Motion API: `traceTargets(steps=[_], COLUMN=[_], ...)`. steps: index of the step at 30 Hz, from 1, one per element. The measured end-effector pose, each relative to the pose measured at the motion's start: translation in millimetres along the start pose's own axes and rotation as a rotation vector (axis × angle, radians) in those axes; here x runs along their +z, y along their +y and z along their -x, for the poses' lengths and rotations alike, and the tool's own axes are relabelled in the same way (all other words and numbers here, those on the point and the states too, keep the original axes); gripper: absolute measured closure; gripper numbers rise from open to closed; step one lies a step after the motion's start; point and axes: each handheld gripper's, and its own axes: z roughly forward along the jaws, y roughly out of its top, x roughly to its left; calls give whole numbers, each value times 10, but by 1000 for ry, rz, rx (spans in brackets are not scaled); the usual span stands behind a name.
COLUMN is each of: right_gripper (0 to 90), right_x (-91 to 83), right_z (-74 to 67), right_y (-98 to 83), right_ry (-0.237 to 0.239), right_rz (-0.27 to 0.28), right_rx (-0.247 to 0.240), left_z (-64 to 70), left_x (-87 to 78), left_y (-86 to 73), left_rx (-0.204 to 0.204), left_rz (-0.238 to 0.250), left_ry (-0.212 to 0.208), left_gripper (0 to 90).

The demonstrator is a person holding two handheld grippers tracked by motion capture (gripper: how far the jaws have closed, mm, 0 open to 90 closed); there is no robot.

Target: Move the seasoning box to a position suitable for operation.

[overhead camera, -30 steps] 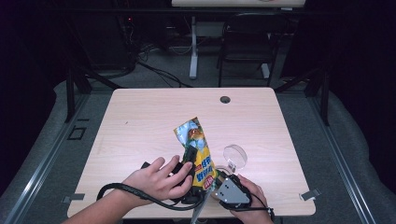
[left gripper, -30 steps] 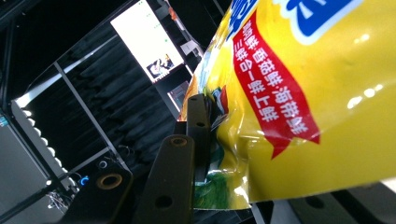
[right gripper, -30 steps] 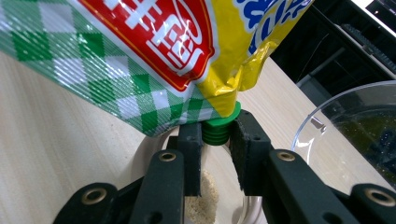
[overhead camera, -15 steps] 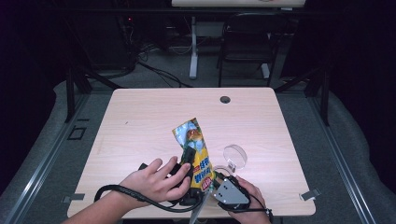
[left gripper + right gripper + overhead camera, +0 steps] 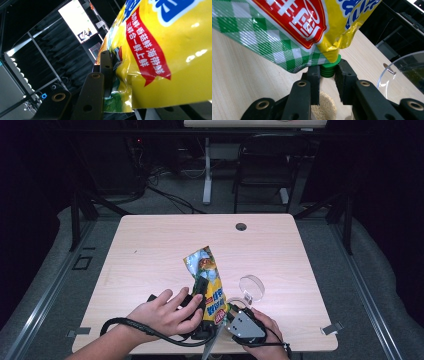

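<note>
A yellow plastic seasoning pouch [image 5: 209, 282] with red and blue print and a green checked bottom lies slanted over the near middle of the pale wooden tabletop [image 5: 150, 250], its far end raised. The left gripper [image 5: 200, 290] holds it from the left: in the left gripper view one black jaw presses flat against the pouch's yellow side [image 5: 160, 50], so the left gripper [image 5: 106, 72] is closed on the pouch body. The person's left hand [image 5: 162, 312] wraps that gripper, and its black cable loops along the tabletop's near edge.

The right gripper [image 5: 231, 310] sits at the pouch's near end, topped by a grey three-cornered plate. In the right gripper view its two jaws clamp a green ribbed screw cap [image 5: 329, 68] on the pouch's spout, so the right gripper [image 5: 328, 72] is gripping the cap. The pouch [image 5: 294, 27] hangs just above the wood there.

A small clear round plastic dish [image 5: 251, 287] stands just right of the pouch, near the right gripper; its rim [image 5: 387, 72] shows beside the jaws.
</note>
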Motion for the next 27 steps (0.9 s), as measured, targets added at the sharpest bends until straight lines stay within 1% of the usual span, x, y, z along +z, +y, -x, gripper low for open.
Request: traceTargets(steps=[11,18,27], right_gripper=[747,748,748], right_x=[-14,-9,-14], right_z=[5,17,27], right_y=[-27,-34,-43], right_ry=[-1,-8,-7], right_rz=[-3,-6,-13], right_rx=[2,-7,-9], left_z=[-12,-6,-1], left_x=[5,16,26], left_y=[40,47,50], left_rx=[2,1,1], left_rz=[1,2,2], left_ry=[5,6,-2], left_gripper=[835,836,837])
